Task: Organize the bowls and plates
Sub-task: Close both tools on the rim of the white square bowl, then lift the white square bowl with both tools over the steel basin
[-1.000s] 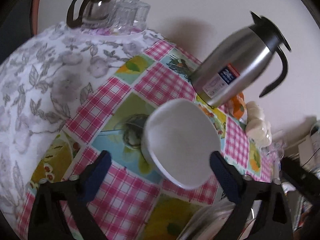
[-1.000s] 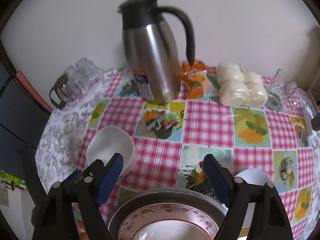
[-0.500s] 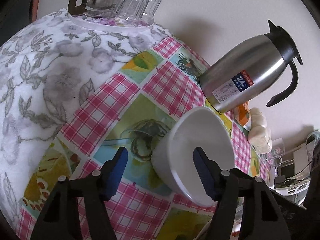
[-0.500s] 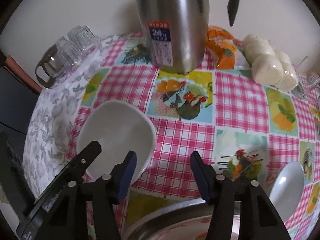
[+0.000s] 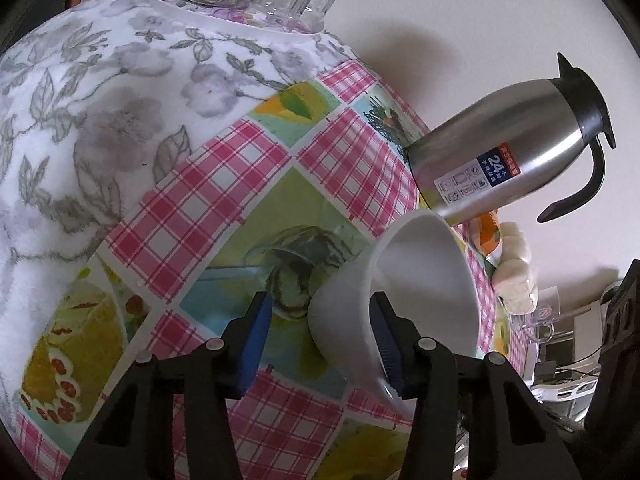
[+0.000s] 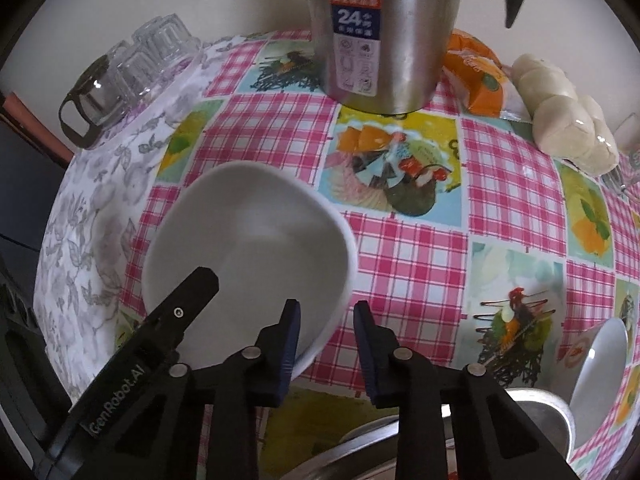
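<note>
The white bowl (image 6: 248, 240) sits at the lower left of the right view, on the checked surface (image 6: 420, 256). Both tools straddle its rim and have just been closing. The right tool (image 6: 328, 344) has the near wall between its pads and the left tool (image 5: 320, 340) has the side wall. Neither looks clamped yet, as a gap shows outside each wall.

The step seems to be grasping the bowl. Next, both need to pinch firmly and lift level, probably toward the stack (image 6: 520, 404) at the bottom.

The flask (image 6: 380, 32) stands well behind, and the surface's edge lies just left of the bowl.
</note>
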The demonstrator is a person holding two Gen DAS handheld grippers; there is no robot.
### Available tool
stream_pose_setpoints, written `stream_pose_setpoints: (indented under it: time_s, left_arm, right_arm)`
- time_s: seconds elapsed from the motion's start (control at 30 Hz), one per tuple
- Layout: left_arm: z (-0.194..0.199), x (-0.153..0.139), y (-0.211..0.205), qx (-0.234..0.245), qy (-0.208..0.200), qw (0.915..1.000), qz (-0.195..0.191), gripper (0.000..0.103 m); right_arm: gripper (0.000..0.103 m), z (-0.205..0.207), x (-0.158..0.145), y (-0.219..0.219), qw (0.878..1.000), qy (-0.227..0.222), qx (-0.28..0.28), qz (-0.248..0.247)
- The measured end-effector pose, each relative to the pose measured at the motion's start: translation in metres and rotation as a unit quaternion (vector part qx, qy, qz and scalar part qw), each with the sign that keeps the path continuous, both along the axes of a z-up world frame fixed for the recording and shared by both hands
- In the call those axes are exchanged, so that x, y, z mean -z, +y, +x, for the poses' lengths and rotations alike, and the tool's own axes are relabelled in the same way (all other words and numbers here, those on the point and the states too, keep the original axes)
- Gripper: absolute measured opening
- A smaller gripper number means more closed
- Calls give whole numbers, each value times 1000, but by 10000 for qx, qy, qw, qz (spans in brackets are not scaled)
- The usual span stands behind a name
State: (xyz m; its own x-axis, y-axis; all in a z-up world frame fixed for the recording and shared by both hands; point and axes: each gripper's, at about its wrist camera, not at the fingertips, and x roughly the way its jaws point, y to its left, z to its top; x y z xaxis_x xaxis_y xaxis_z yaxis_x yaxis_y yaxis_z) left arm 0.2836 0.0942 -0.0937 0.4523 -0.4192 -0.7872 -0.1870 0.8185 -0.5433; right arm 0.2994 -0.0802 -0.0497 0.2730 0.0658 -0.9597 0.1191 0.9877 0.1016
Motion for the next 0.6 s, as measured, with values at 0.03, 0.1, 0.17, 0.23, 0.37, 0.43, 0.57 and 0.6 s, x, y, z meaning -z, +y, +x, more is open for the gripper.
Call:
stream_pose_setpoints:
  time_s: [0.03,0.1,0.17,0.23,0.37,0.43,0.57,0.6]
  left_arm:
    - [-1,-1,1,-1,-5,10000,40,52]
    - [-1,-2,2,-27,-18,9999,155,52]
    - [-1,-2,5,-56,3,9998,174,52]
    - [-1,1,9,-80,24,9999,150,52]
    - [0,2,15,-98,46,9997,206,42]
    - [-1,4,17,-69,70,9997,205,33]
    - [-3,7,16,63,43,9999,69,17]
    - [-4,6,15,87,25,9999,94,17]
  right_arm:
    - [26,0,1,3,10000,17,-53,18]
    - [25,-1,3,9,9999,21,-139,-76]
    - [24,-2,4,14,9996,17,-257,-127]
    - [23,-4,4,15,9994,13,-336,-100]
    - [20,-8,7,23,9985,14,-526,-131]
    - [20,-9,8,25,9984,34,-544,-130]
    - [20,-12,9,28,9986,18,-510,-107]
    - [20,-14,9,29,9986,15,-508,-115]
